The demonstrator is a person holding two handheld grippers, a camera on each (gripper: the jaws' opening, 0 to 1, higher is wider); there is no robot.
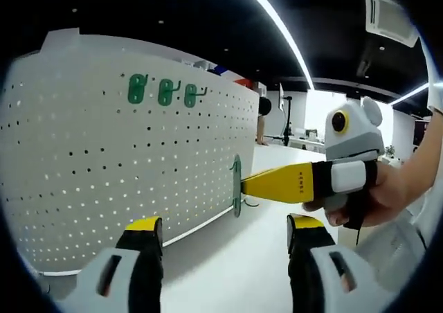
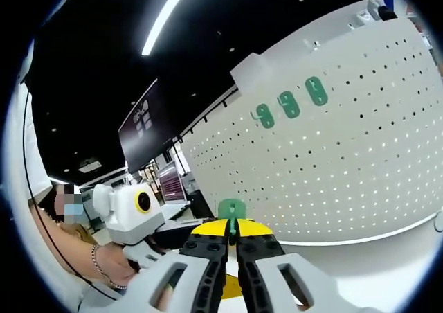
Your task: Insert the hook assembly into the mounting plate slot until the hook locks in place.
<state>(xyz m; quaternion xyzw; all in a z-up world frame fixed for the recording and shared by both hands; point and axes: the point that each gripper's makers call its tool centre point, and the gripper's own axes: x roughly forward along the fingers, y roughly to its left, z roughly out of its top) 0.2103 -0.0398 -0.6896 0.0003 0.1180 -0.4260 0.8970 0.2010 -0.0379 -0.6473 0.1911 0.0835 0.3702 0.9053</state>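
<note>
A white pegboard mounting plate (image 1: 104,161) stands upright on the table, with three green hooks (image 1: 165,91) in a row near its top. My right gripper (image 1: 243,186) reaches in from the right, its yellow jaws shut on a green hook assembly (image 1: 237,185) held close to the board's lower right part; I cannot tell whether they touch. In the right gripper view the right gripper (image 2: 232,238) pinches that green hook (image 2: 232,208), and the pegboard (image 2: 346,181) with its three hooks (image 2: 288,105) is ahead. My left gripper (image 1: 223,224) is open and holds nothing.
The white table top (image 1: 228,264) runs along the foot of the board. A person's hand (image 1: 377,195) holds the right gripper. The left gripper's body (image 2: 131,216) shows at the left, held by a hand with a bracelet (image 2: 97,257). Office furniture stands far behind.
</note>
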